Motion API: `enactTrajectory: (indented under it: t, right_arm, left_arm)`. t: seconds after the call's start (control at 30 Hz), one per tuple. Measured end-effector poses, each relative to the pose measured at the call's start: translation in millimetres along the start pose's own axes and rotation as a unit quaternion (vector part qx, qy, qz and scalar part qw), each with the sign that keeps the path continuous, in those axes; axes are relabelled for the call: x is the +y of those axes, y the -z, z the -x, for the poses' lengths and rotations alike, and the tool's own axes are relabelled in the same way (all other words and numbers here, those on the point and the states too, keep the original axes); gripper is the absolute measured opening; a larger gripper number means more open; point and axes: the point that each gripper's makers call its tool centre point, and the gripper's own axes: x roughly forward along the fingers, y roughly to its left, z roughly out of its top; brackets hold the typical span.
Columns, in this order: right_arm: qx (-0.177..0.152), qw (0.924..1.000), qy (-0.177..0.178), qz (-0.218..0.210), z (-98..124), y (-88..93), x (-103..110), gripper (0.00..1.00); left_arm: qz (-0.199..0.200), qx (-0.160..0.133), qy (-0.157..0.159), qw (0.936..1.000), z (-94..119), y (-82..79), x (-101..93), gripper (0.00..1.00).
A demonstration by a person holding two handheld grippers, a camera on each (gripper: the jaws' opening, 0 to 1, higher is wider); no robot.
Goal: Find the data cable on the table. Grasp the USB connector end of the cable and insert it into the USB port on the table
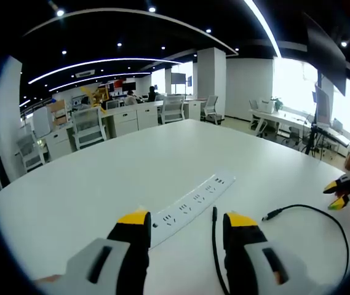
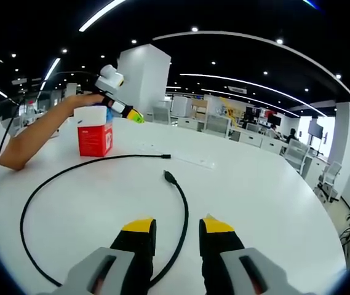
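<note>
Yellow-tipped jaws of your left gripper [image 1: 187, 224] stand apart above the white table [image 1: 101, 178], holding nothing. One plug end of the black data cable [image 1: 214, 214] lies just ahead, between the jaws and nearer the right one. The white power strip [image 1: 190, 201] lies touching distance beside it, running away from the left jaw toward the table's middle. A second cable end [image 1: 272, 215] lies farther right, its loop curving toward the table's edge.

Your right gripper [image 2: 178, 228], same yellow tips, is likewise parted and empty. The cable [image 2: 181, 209] passes between its jaws; one connector [image 2: 169, 177] lies ahead, another [image 2: 164, 157] beyond it. A red-and-white box [image 2: 95, 132] stands at the far left edge, beside a person's arm [image 2: 36, 132].
</note>
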Motion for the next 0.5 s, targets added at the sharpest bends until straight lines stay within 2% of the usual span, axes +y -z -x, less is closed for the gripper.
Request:
enactTrajectory:
  t: [0.5]
  right_arm:
    - [0.014,0.9995,-0.028,0.001,-24,-3.6,-5,0.3]
  left_arm:
    - [0.0,0.003,0.0,1.0,0,1.2,-0.4,0.47]
